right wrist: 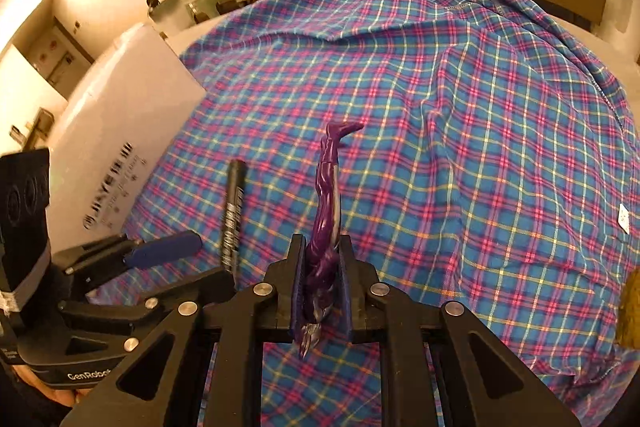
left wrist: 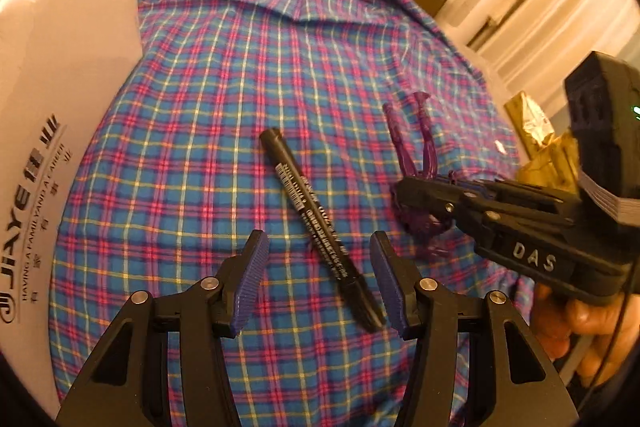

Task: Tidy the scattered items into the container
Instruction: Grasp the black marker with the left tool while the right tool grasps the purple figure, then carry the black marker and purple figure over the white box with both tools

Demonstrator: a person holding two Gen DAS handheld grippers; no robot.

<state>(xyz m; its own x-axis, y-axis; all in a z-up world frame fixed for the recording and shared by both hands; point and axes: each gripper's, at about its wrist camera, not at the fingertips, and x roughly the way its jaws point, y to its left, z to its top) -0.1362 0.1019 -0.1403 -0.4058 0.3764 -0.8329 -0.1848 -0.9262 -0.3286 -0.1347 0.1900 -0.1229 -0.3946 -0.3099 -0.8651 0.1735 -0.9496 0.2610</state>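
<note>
Left gripper: wide, straddling pen.
Right gripper: clamping figure.
Box: at 9 o'clock.

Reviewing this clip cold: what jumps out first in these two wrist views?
The purple toy figure stands out first, clamped between the pads of the right hand-held gripper, legs pointing away over the blue-and-pink plaid cloth. Next is the black marker, lying diagonally on the cloth between the open fingers of the left hand-held gripper, not yet gripped. A white printed box sits at the cloth's left edge.
</note>
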